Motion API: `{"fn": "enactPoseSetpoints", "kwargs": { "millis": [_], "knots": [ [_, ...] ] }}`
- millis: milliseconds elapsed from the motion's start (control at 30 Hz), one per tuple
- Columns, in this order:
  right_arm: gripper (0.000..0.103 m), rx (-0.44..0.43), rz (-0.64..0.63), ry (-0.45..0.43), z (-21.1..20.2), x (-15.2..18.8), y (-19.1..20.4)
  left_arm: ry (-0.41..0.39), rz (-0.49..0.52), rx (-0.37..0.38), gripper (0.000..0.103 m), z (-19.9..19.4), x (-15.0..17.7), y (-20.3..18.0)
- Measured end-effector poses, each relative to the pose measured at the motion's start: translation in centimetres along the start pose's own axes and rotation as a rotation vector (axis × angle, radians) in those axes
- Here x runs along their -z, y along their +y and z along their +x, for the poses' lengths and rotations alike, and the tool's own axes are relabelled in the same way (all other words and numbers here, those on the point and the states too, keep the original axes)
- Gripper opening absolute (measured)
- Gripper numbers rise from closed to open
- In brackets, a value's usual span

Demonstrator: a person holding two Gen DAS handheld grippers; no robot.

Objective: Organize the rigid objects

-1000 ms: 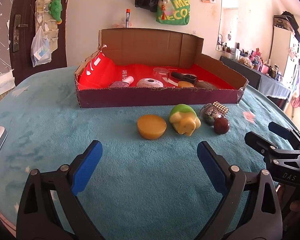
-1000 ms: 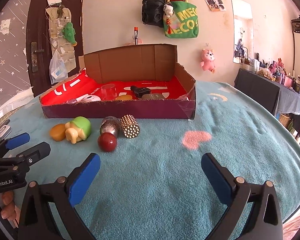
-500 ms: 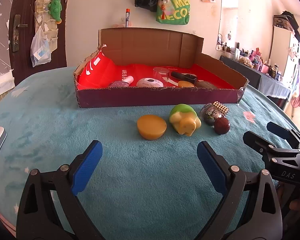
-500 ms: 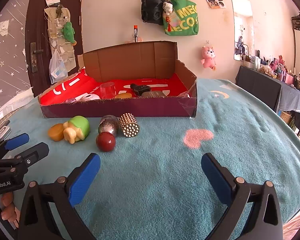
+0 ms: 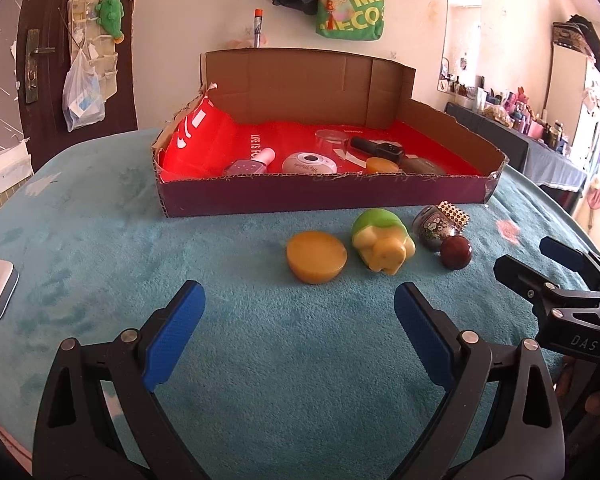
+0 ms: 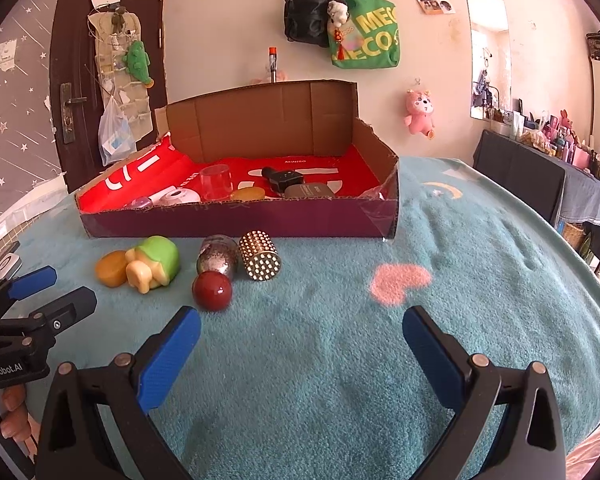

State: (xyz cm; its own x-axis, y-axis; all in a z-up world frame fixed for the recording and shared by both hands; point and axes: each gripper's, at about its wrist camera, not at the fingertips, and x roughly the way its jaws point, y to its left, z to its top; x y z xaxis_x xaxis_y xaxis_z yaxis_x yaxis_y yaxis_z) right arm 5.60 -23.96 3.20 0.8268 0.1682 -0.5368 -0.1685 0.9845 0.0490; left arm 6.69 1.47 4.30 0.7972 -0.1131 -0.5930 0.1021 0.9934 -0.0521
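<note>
A shallow open cardboard box with a red liner (image 5: 324, 196) sits on the teal fleece-covered bench (image 5: 260, 360). Before its front wall lie, left to right, a round yellow puck (image 5: 317, 256), a green-and-yellow toy figure (image 5: 382, 243), a glittery capsule (image 5: 432, 227) and a studded gold cylinder (image 6: 260, 261); a dark red ball (image 5: 455, 252) lies before the capsule.

The left gripper (image 5: 299, 322) has 2 black plastic arms of open triangular framing, each tipped with a blue textured pad and fastened with round silver screws (2 show on each arm). The right gripper (image 6: 301, 344) is built alike: black frame, blue pads, 2 silver screws on each arm. Seen from the left wrist camera, the right gripper's body bears white letters "DAS". Seen from the right wrist camera, the left gripper's body reads "GenRobot.AI" in white. Fingers (image 6: 14, 412) of a hand show beneath that body at the frame's edge.
</note>
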Motion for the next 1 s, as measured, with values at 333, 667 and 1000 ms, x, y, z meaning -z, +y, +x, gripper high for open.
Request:
{"fn": "enactPoseSetpoints", "kwargs": {
  "millis": [333, 667, 1000],
  "knots": [
    [0.103, 0.005, 0.004, 0.044, 1.2, -2.7, -0.3, 0.148, 0.010, -0.001, 0.097, 2.3, -1.5, 0.3],
    [0.100, -0.052, 0.071, 0.276, 6.1, -4.5, -2.2, 0.247, 0.014, 0.003, 0.097, 4.5, -2.9, 1.2],
    [0.090, -0.082, 0.040, 0.312, 7.9, -5.4, -1.5, 0.258, 0.053, 0.014, 0.080, 5.5, -4.3, 0.7]
  ]
}}
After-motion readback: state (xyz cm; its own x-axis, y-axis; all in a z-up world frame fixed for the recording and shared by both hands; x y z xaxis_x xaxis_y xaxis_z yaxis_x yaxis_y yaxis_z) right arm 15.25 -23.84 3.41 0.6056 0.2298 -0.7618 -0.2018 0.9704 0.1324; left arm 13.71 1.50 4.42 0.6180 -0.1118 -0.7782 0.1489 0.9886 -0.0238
